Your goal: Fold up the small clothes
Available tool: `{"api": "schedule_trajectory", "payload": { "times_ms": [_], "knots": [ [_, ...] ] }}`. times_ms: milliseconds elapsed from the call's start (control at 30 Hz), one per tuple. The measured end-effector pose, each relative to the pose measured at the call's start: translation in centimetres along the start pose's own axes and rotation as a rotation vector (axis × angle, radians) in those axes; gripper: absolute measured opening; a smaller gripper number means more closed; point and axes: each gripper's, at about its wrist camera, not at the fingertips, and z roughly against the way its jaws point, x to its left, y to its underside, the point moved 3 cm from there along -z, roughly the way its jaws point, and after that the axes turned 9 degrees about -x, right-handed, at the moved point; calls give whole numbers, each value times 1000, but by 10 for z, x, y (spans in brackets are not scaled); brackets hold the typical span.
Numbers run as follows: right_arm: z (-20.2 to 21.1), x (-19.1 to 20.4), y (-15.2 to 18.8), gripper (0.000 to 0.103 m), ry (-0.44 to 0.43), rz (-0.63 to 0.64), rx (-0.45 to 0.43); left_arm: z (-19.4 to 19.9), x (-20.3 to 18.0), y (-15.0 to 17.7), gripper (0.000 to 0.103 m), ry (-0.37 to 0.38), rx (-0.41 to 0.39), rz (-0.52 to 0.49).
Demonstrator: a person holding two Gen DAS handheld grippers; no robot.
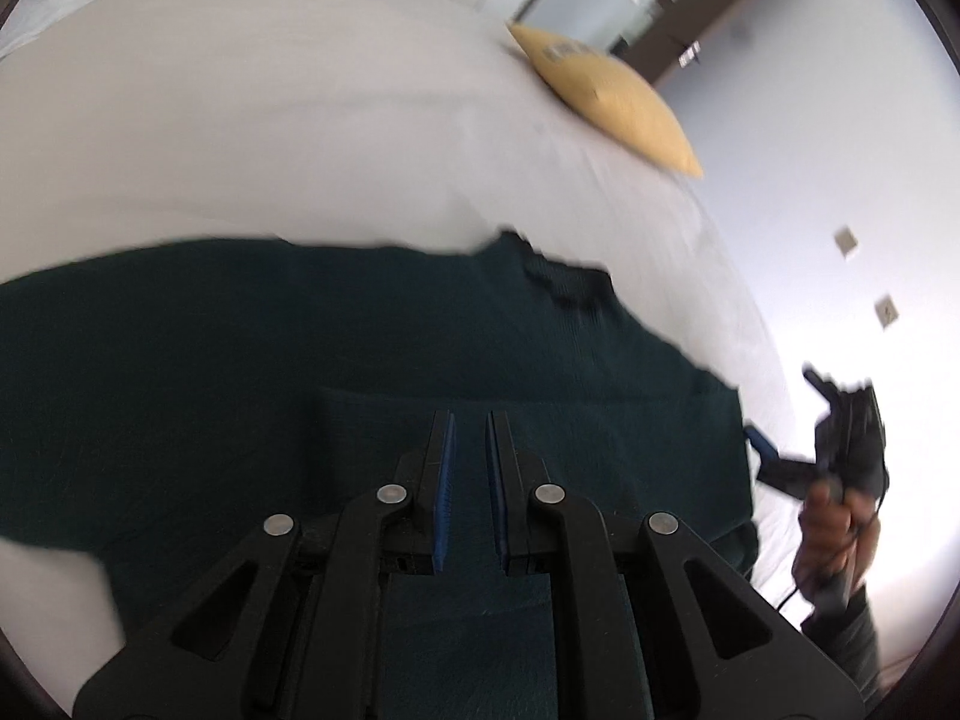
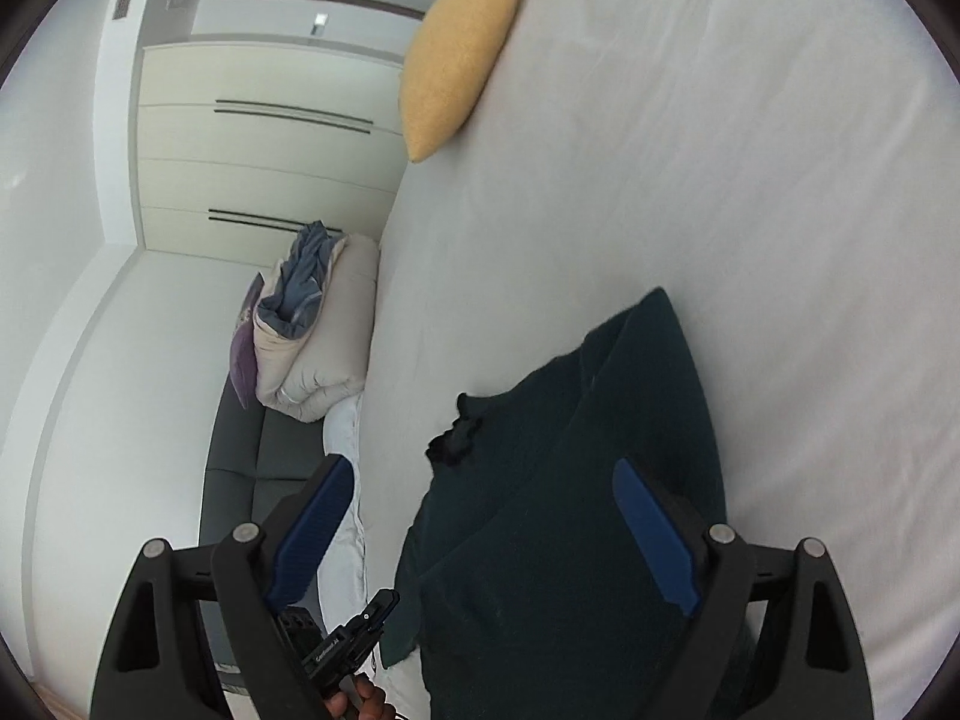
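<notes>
A dark teal garment [image 1: 300,360] lies spread on the white bed [image 1: 270,138]; it also shows in the right wrist view [image 2: 570,480]. My left gripper [image 1: 470,423] hovers over the garment's near part, its blue-padded jaws a narrow gap apart with nothing between them. My right gripper [image 2: 486,480] is wide open above the garment's edge by the side of the bed [image 2: 720,180], holding nothing. The right gripper also shows in the left wrist view [image 1: 840,450], held in a hand beyond the garment's right end.
A yellow cushion [image 1: 606,93] lies on the far part of the bed, also in the right wrist view [image 2: 462,54]. Beside the bed stands a dark sofa [image 2: 240,468] with folded bedding [image 2: 312,330]. A white wardrobe [image 2: 252,162] stands behind.
</notes>
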Motion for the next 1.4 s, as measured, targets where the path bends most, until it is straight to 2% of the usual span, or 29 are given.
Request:
{"api": "schedule_trajectory", "payload": {
  "times_ms": [100,167,300,433,633,767,867,967,1100,1200,1300,1400],
  "knots": [
    [-20,-16,-12,91,29,-18,10,-22,-1,11,10,-32,37,-20],
    [-25,-24,-13,90,17,-42,15,-27,0,15,10,-43,44,-33],
    [-22,-20,3,89,18,25,67,-33,3,17,10,-40,40,-34],
    [-4,-21,27,89,8,19,103,-33,4,22,10,-35,36,-28],
    [31,-27,64,90,-2,17,97,-27,10,25,10,-23,34,0],
    [47,-23,74,89,2,-1,69,3,15,26,10,3,2,38],
    [60,-6,89,93,-43,-2,44,50,38,28,10,52,-81,134],
    [68,14,119,93,-99,33,38,98,78,30,10,51,-173,252],
    [58,38,170,92,-49,154,98,165,148,41,10,49,-308,441],
    [47,57,210,92,-39,235,162,206,205,55,10,1,-394,572],
    [36,76,247,89,-61,276,209,238,268,73,10,20,-496,778],
    [25,92,275,89,-72,300,248,256,321,92,10,6,-574,966]
  ]
}}
